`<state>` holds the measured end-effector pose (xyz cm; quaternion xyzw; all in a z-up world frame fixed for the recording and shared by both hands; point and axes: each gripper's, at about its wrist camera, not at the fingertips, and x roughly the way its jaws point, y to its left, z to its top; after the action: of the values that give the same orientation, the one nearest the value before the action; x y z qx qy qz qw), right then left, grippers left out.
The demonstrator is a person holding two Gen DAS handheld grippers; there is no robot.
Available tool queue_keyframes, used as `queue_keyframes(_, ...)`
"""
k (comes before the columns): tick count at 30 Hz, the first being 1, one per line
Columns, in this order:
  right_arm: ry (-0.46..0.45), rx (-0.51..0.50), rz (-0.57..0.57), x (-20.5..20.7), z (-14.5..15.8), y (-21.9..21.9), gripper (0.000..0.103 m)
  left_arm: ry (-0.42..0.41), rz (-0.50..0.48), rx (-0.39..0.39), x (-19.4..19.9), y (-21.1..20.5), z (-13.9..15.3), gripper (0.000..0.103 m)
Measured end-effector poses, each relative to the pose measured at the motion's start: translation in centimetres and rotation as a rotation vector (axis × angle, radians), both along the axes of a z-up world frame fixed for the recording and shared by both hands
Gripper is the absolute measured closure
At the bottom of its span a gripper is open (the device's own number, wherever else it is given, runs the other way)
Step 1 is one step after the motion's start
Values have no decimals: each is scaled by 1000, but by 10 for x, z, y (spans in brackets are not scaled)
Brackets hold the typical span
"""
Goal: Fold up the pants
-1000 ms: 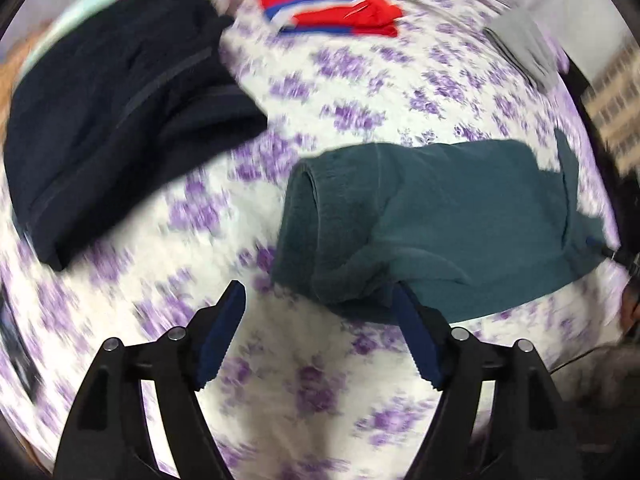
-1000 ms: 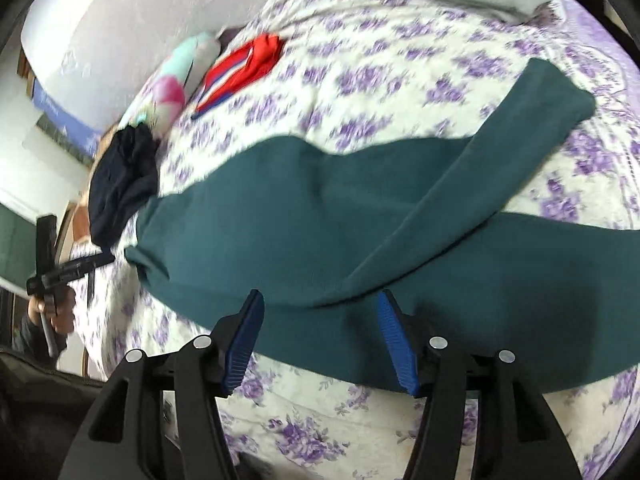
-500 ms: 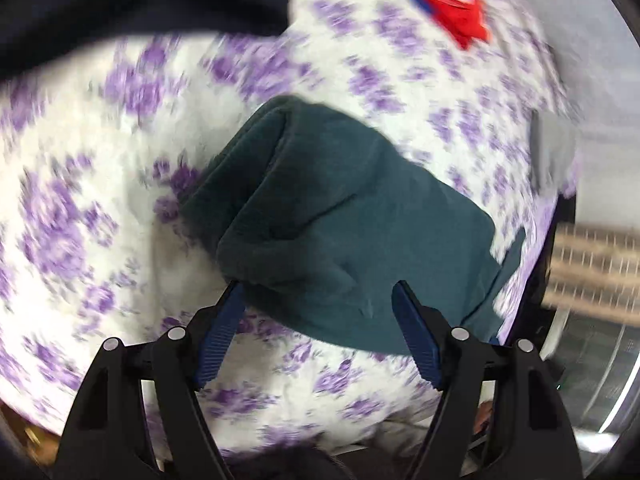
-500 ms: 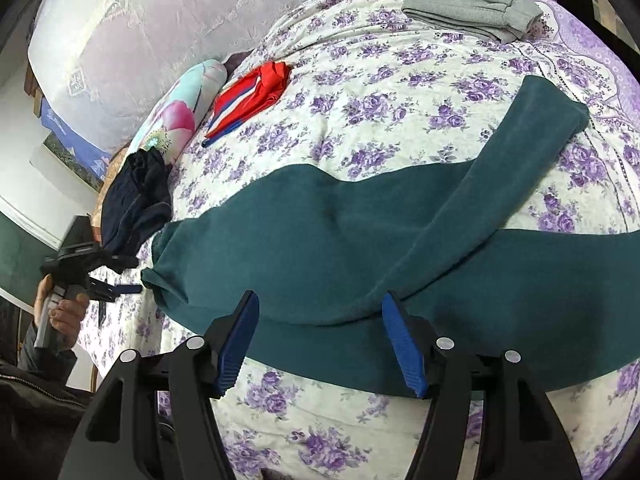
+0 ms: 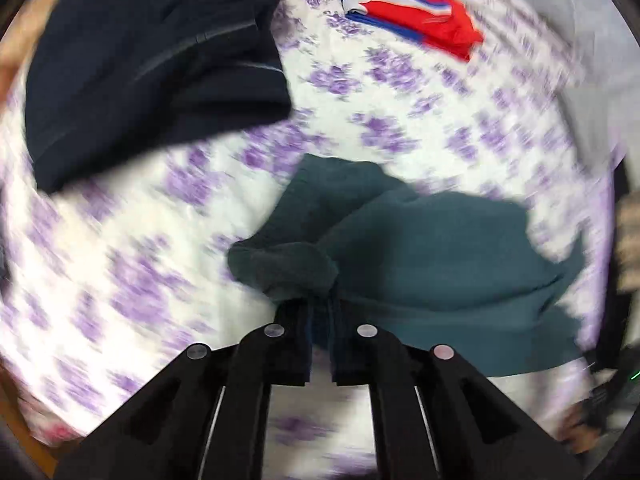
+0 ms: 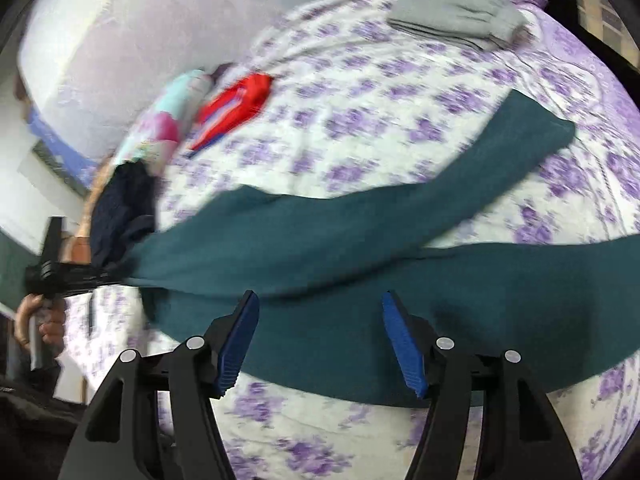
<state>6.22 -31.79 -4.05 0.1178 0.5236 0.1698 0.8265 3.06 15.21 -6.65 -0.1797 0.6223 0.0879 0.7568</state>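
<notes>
One pair of teal pants [image 6: 360,264] lies spread across a bed covered by a white sheet with purple flowers [image 6: 360,128], its two legs splitting apart toward the right: one angles to the far right, the other runs off the right edge of the right wrist view. The left gripper [image 5: 319,316] has just been closing and now pinches a bunched fold at the waist end of the pants between its nearly touching jaws; in the right wrist view the same gripper [image 6: 116,276] meets the left end of the cloth, with a person's hand [image 6: 40,316] around its grip. The right gripper [image 6: 320,340] hovers over the near edge of the pants, its two blue pads [image 6: 240,344] wide apart and holding nothing. Three other garments rest on the sheet: one dark navy piece [image 5: 152,64] at far left, one folded red, white and blue piece [image 5: 412,4] beyond it, and one folded grey piece [image 6: 460,8] at far right. One pastel pillow [image 6: 168,120] lies beside the red garment.
</notes>
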Motion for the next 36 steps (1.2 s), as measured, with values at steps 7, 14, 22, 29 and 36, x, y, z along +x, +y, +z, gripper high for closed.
queue_keyframes(7, -2, -90, -259, 43, -7, -53, 34, 155, 25, 45, -11, 4, -57, 78)
queue_keyframes(14, -58, -347, -358, 143, -15, -76, 34, 23, 44, 213, -19, 1, -2, 56)
queue_keyframes(22, 90, -425, -384, 225, -67, -80, 67, -80, 16, 228, -31, -41, 16, 36)
queue_keyframes(29, -45, -63, -515, 156, -6, -150, 100, -42, -27, 229, -19, -66, -3, 36)
queue_keyframes(36, -99, 100, -607, -1, 16, -227, 100, -8, -111, 251, 9, -76, -32, 36)
